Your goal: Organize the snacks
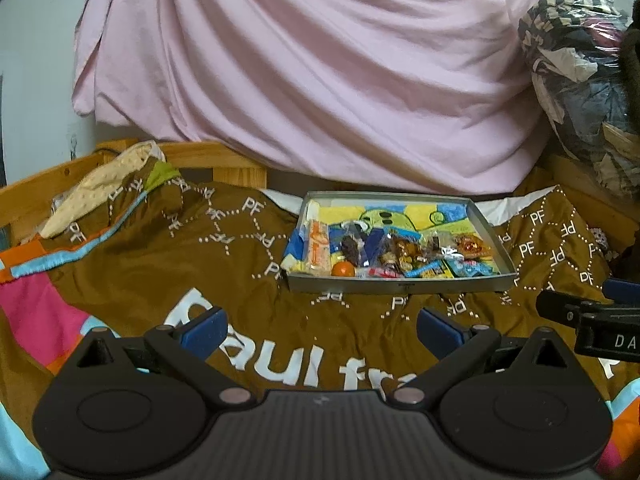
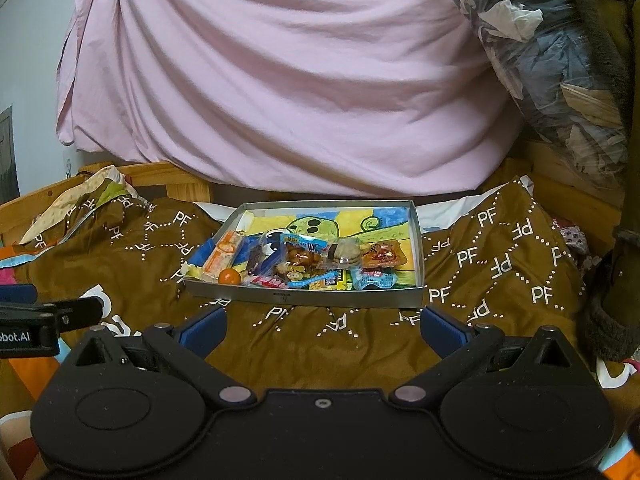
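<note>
Snacks [image 2: 304,264] lie gathered along the near wall of the shallow tray [image 2: 418,240] on the brown blanket [image 2: 360,344], both left gripper [image 1: 320,330] and right gripper [image 2: 322,330] released and empty short of it, fitting either sorting ahead or sorting complete.

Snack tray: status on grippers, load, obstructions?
Left gripper and right gripper: jaws open, empty, short of the tray. Snacks heaped at its near edge, on the brown blanket. Nothing in the way.
</note>
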